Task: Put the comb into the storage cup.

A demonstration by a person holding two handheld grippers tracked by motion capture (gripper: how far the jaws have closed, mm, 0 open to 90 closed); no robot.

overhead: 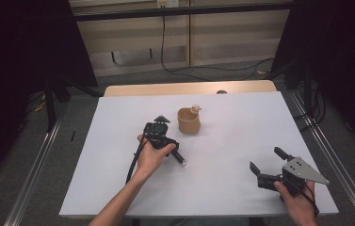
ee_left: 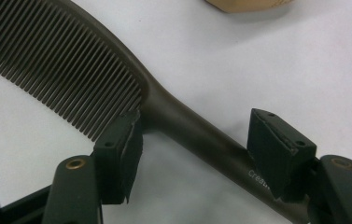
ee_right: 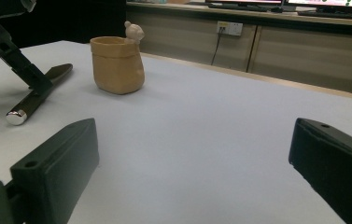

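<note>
A dark comb (ee_left: pixel 183 126) lies flat on the white table top (overhead: pixel 241 141). In the high view its handle (overhead: pixel 179 158), tipped with a silver cap, sticks out from under the person's left hand. My left gripper (ee_left: pixel 195 116) points down at the comb and straddles the handle where it meets the teeth. The jaws stand part-way apart, with white table showing between the left pad and the handle. My right gripper (overhead: pixel 265 159) rests low near the table's front right corner, wide open and holding nothing (ee_right: pixel 192 168).
A tan, sack-shaped cup (overhead: pixel 188 121) with a small bear figure on its rim stands just beyond the comb, also in the right gripper view (ee_right: pixel 117 65). Dark curtains and metal rails flank the table. A cable runs along the floor behind it.
</note>
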